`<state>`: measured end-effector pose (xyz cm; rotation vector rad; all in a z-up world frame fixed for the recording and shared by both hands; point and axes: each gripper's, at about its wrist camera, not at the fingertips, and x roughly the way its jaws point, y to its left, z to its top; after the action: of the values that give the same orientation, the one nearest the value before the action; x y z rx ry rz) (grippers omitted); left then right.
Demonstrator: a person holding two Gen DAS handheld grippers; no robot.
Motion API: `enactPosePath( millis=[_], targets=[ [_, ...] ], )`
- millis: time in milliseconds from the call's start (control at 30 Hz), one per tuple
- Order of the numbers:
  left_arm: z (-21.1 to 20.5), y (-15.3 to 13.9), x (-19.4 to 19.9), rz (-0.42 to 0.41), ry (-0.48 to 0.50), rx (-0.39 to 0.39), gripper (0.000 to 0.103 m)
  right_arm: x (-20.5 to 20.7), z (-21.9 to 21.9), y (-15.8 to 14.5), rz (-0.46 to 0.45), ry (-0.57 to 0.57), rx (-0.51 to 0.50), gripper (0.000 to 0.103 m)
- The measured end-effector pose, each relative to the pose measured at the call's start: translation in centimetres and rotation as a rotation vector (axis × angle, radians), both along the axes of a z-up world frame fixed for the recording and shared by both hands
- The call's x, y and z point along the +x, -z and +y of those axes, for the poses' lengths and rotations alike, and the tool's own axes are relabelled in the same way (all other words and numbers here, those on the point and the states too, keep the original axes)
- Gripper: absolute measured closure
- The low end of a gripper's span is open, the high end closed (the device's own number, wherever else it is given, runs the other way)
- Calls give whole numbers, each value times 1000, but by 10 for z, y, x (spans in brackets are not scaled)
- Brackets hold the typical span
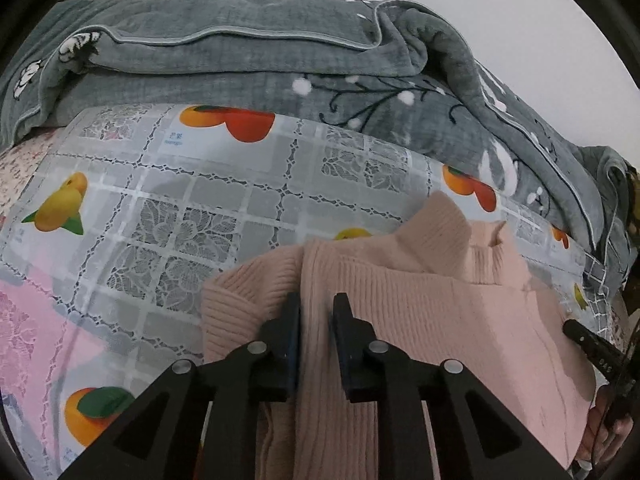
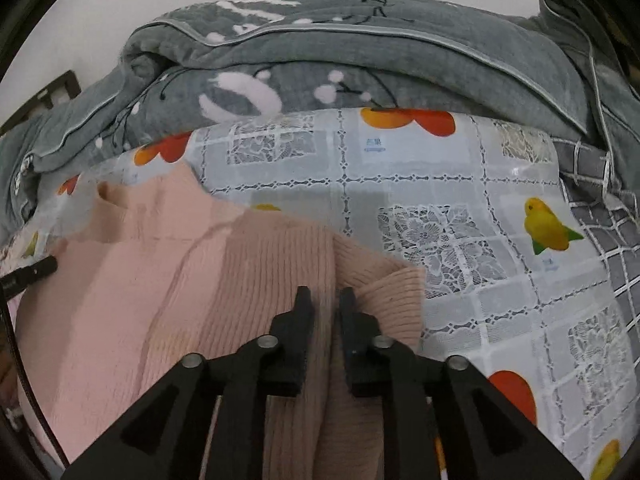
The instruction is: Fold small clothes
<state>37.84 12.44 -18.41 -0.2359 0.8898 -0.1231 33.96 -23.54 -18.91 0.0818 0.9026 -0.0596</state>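
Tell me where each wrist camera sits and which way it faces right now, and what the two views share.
Left wrist: sits on the left gripper, looking forward and down along its jaws at the pink sweater; the right gripper's tip and a hand show at right.
Right wrist: sits on the right gripper, facing the same way over the sweater's other side; the left gripper's tip shows at left.
Shared: the sweater, the fruit-print cloth and the grey blanket behind.
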Motion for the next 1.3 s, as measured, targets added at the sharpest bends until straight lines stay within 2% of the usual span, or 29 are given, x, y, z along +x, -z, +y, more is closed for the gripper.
enactPosePath(
  millis=[67,133,233,367,433,533,667,700,733,800,900,1000,1133,1300],
  targets=[
    [1,-5,-5,-1,6,-12,85,-16,-2,-14,-47,18,7,70],
    [4,-12,-11,-7,20,-31,76,-39,-3,-28,-92,18,18,61],
    [8,-21,-25,-27,27,-76,63,-70,0,-41,-118,-14,42,59],
    [13,-23,-65,-42,45,-104,63,-120,13,-51,-127,-48,19,57],
    [17,-19,-92,-40,43,-111,63,-142,17,-49,-122,-46,36,50],
    [27,-13,-128,-33,35,-148,63,-168,22,-39,-91,-57,71,50],
    [36,1,-171,3,57,-250,63,-192,25,-22,-73,-53,121,50],
    [36,5,-181,8,60,-273,62,-193,26,-16,-67,-50,149,50],
    [37,10,-190,12,58,-291,56,-194,26,-13,-61,-47,164,50],
    [36,18,-201,12,66,-351,55,-193,26,-1,-36,-33,209,50],
    [35,20,-205,5,54,-396,53,-194,29,7,-66,-11,221,49],
    [31,24,-194,5,44,-425,52,-191,29,9,-83,1,250,44],
    [31,32,-179,-21,5,-498,52,-184,27,11,-89,20,287,44],
    [25,31,-165,-65,-16,-478,52,-181,32,13,-105,22,279,38]
  ],
)
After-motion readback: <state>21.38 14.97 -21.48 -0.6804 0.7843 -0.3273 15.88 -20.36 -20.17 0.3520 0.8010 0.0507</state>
